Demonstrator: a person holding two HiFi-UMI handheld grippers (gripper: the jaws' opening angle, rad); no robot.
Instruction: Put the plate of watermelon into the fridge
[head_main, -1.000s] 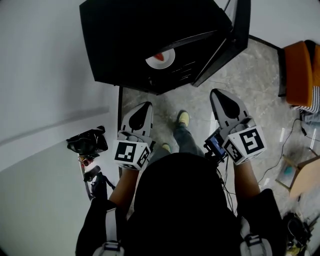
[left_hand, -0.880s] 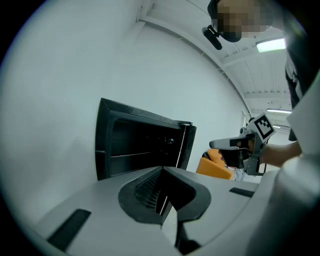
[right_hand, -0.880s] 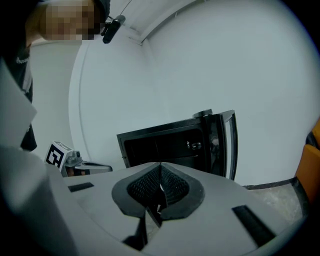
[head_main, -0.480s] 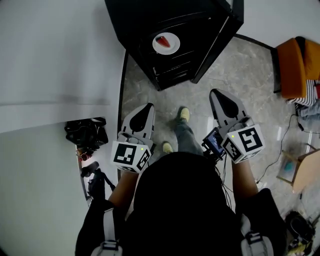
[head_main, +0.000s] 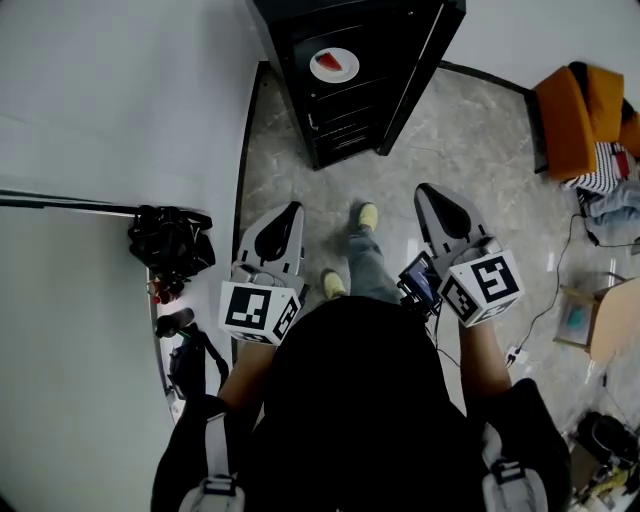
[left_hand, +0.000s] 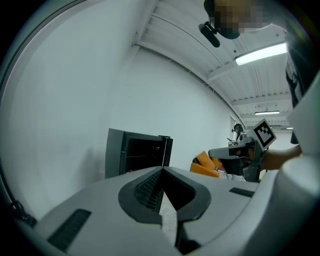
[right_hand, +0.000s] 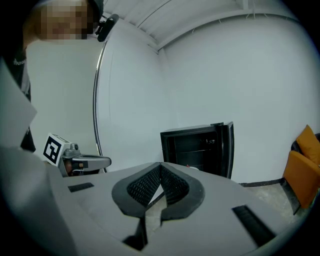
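Observation:
A white plate with a red watermelon slice sits on a shelf inside the open black fridge, whose door stands open to the right. Both grippers are well short of the fridge, over the floor. My left gripper is shut with nothing in it, and its jaw tips meet in the left gripper view. My right gripper is also shut and empty. The fridge shows small and distant beyond the jaws in both gripper views.
A white wall runs along the left. A black bag on a stand is at my left. An orange chair stands at the right, with a cardboard box and cables nearer. The person's feet are on the marble floor.
The fridge with the plate has slid toward the top of the head view and looks smaller. Both grippers, still shut, have drawn back from it together.

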